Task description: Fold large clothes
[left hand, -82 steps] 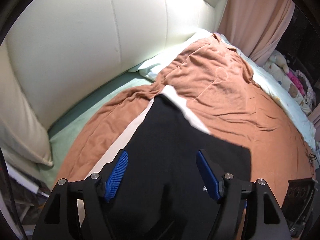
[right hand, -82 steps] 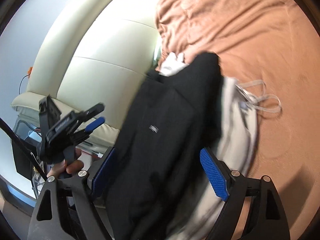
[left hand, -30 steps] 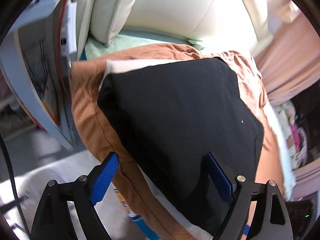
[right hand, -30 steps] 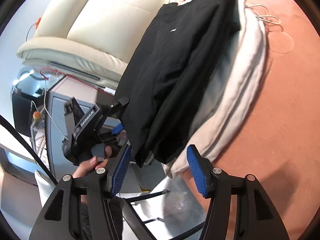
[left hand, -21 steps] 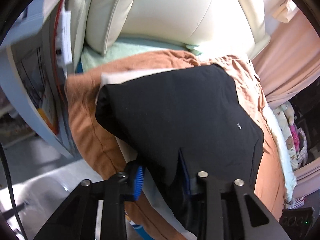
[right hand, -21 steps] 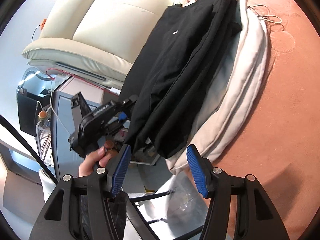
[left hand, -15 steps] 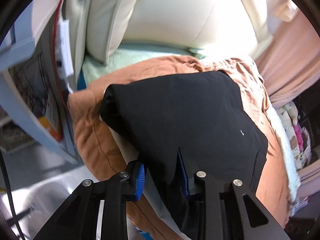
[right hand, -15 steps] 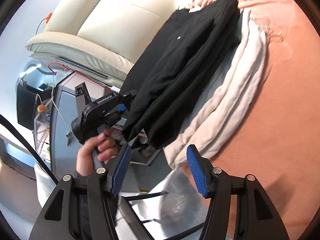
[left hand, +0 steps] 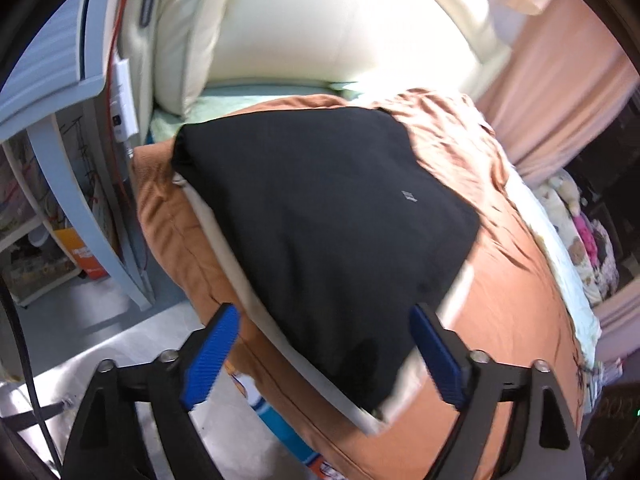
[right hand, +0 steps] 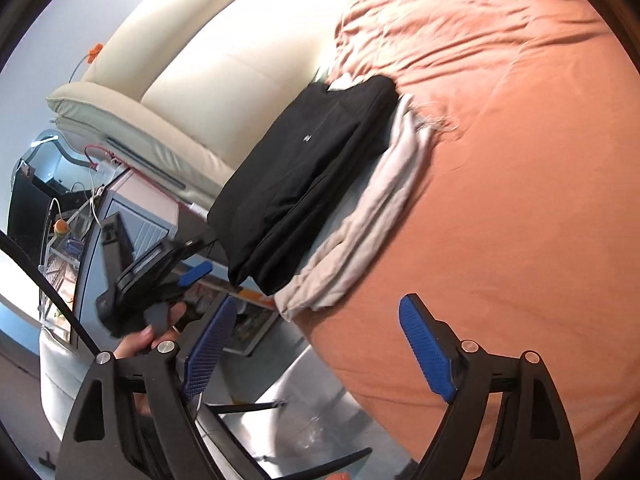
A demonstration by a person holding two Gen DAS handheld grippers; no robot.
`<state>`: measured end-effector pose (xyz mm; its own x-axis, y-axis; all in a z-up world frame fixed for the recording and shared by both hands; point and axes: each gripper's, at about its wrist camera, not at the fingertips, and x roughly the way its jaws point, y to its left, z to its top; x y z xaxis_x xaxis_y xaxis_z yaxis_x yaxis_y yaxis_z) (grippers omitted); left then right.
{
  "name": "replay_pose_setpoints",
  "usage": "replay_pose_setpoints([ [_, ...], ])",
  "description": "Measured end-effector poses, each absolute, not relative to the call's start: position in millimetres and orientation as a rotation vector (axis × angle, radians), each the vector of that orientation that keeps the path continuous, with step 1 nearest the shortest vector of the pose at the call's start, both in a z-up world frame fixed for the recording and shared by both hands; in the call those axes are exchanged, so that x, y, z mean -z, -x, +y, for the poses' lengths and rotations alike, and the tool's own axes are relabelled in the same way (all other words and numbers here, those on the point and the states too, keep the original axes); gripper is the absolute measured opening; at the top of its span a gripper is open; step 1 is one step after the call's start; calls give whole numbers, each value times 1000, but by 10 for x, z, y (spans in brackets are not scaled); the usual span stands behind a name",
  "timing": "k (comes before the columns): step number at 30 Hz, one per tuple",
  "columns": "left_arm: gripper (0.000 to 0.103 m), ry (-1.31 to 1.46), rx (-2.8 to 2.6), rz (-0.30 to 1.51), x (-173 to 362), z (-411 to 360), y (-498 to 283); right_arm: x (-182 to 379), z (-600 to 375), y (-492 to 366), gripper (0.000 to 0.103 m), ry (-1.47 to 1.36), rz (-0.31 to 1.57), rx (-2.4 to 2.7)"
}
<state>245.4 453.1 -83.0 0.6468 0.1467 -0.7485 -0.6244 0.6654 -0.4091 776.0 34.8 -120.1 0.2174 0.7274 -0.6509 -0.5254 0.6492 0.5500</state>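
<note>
"Where was the black garment (left hand: 320, 216) from where you stood?"

"Folded on top of a pale garment (left hand: 248, 276), both near the corner of the orange bedspread (left hand: 516, 280), by the cream headboard (left hand: 328, 20)."

"Did the two cameras agree?"

"Mostly. Only the right wrist camera showed the left gripper (right hand: 188, 276) from outside, held in a hand (right hand: 140, 340) at about eight o'clock from the black garment (right hand: 304, 176), off the edge of the bed. The left one alone showed the stuffed toys (left hand: 568, 200) at three o'clock."

"And the jaws?"

"The left gripper (left hand: 320, 352) had its jaws spread wide, nothing between them. Half a second earlier they had pinched the black cloth's near edge. The right gripper (right hand: 316, 344) was spread too, empty, well apart from the clothes, wider than before."
</note>
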Motion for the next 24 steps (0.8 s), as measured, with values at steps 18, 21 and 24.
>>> replay_pose_setpoints([
  [18,103,541,-289,610,62,2902,-1836,613,-796,-6666,93,-208,828,-762],
  [21,103,516,-264,597,18,2723,-1739,582,-1030,-6468,93,-210,793,-728],
  [24,103,481,-234,586,-25,2518,-1631,548,-1251,-6231,93,-190,760,-695],
])
